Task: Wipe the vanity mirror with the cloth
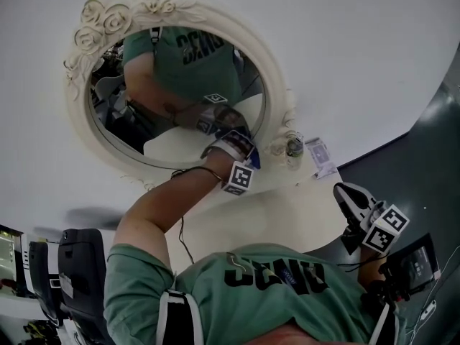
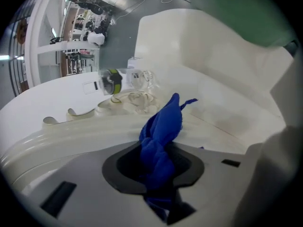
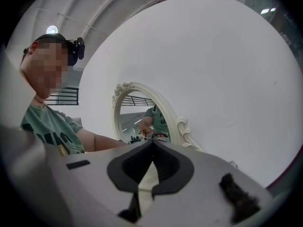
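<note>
One blue cloth (image 2: 161, 136) is bunched up and pinched tight in the left gripper (image 1: 231, 149), right at the lower right edge of the vanity mirror (image 1: 172, 92) on the white table (image 1: 359, 63), and its tip looks nearer the cream frame than the glass. If it were me I'd slide inward onto the glass and press the wad flatter so more than the tip drags, minding the little bottle (image 1: 294, 148) just beside the frame. Right gripper (image 1: 353, 203) hangs well off to the side, jaws together on nothing.
</note>
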